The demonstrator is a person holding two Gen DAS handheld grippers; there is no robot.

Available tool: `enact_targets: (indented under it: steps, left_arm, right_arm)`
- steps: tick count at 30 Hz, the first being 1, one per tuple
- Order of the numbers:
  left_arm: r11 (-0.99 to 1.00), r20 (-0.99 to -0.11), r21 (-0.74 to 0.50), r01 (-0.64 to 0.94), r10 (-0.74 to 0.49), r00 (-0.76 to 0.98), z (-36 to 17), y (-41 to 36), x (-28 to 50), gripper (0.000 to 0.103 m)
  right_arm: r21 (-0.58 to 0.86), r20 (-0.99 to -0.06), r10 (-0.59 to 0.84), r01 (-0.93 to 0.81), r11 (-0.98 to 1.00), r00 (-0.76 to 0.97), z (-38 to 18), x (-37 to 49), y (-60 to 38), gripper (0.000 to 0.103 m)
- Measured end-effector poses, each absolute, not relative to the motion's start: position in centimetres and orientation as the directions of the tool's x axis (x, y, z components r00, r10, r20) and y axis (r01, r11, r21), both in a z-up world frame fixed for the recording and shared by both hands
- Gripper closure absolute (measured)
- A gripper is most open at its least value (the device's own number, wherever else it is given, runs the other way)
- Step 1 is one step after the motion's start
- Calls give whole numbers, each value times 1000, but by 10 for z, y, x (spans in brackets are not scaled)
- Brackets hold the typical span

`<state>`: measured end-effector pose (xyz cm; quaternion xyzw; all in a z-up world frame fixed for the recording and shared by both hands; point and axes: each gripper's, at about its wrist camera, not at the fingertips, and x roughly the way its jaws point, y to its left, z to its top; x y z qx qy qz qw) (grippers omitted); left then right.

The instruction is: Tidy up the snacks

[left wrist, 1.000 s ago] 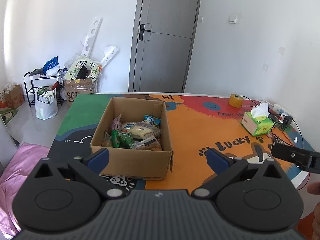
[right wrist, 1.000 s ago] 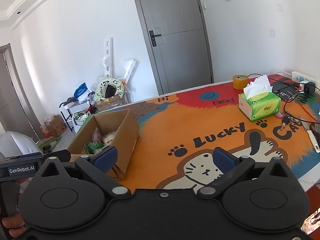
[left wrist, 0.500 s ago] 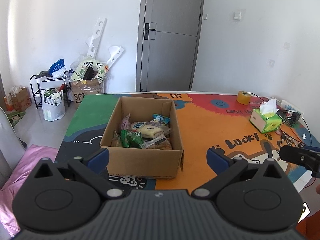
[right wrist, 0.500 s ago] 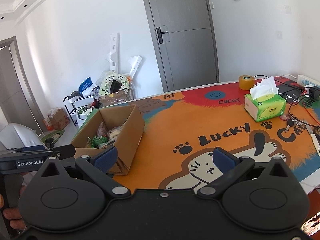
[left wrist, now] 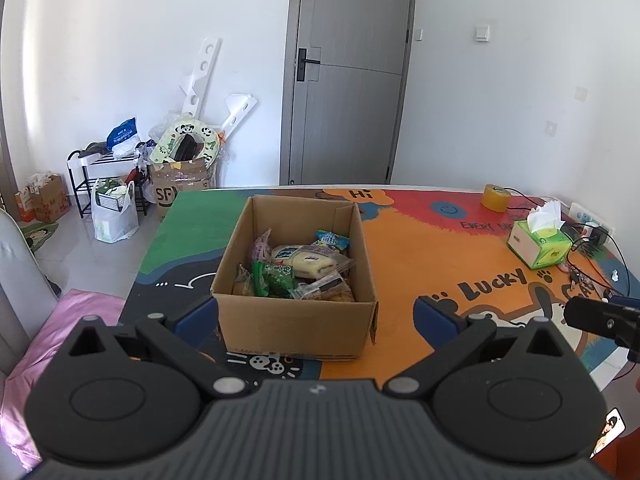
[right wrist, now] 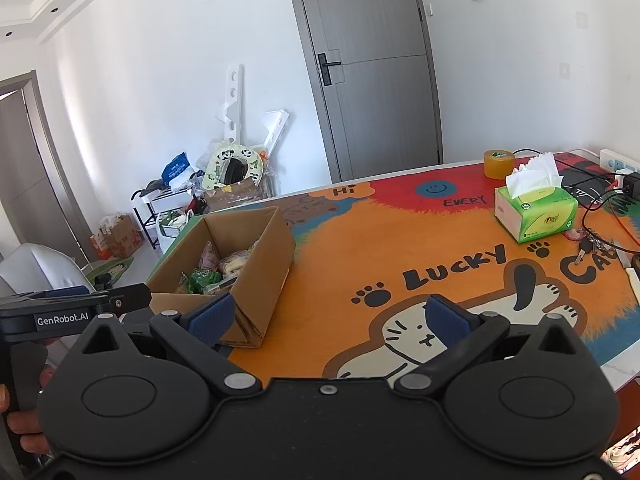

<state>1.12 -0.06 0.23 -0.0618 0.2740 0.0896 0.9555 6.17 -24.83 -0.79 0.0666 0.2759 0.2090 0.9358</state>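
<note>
One open box [left wrist: 294,320] sits on the counter [left wrist: 432,252], and in it lie about seven snack packets [left wrist: 298,266], heaped so that an exact count is not possible: at least two green ones [left wrist: 276,278] and one blue [left wrist: 332,238]. On the counter there are also one tissue box [left wrist: 538,246], one tape roll [left wrist: 495,197], one bunch of keys [right wrist: 586,246] and one power strip [right wrist: 618,165]. Two tools show, the left [left wrist: 316,314] and the right [right wrist: 328,318].

brown box [left wrist: 296,326], green tissue box [left wrist: 540,245] — orange cartoon-cat mat [left wrist: 420,264]
</note>
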Motion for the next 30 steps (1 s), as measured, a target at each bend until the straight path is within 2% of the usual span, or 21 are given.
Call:
enact_targets:
  steps: [30]
  left_arm:
    - [977, -539, -63, -202, 137, 831, 1, -1, 11, 0]
  right_arm:
    - [246, -498, 430, -353, 903, 753, -11, 62, -248, 0]
